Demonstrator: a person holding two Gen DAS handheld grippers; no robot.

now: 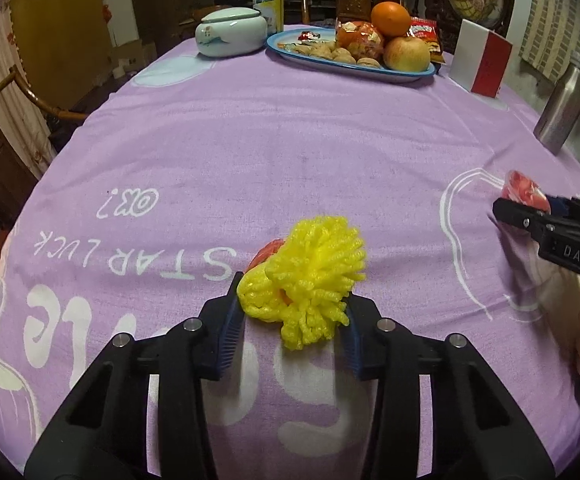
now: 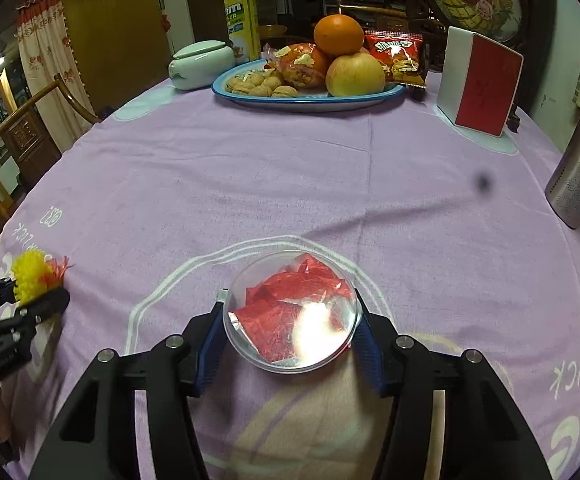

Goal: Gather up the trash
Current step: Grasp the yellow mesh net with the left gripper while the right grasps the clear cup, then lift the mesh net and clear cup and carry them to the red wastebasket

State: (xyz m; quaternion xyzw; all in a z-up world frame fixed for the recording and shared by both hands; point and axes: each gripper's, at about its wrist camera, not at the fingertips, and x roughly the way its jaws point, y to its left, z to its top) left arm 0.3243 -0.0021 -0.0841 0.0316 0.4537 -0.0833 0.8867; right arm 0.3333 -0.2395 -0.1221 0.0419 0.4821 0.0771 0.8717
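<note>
Pinching the yellow foam fruit net [image 1: 310, 276] between my left gripper's [image 1: 293, 312] half-closed blue pads on the purple tablecloth [image 1: 290, 140], I've got my right gripper [image 2: 290, 330] clamped about as narrowly around a clear plastic cup [image 2: 292, 312] of red wrappers [image 2: 290, 304] nearby.

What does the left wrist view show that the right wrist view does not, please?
Only the left wrist view shows the left gripper from behind, its blue pads pressed on the yellow foam net. Only the right wrist view shows the right gripper closed on the clear plastic cup and the red wrappers seen through the cup's round face. Both show the purple tablecloth, the blue fruit plate, the steel bottle and the red-and-white box.
</note>
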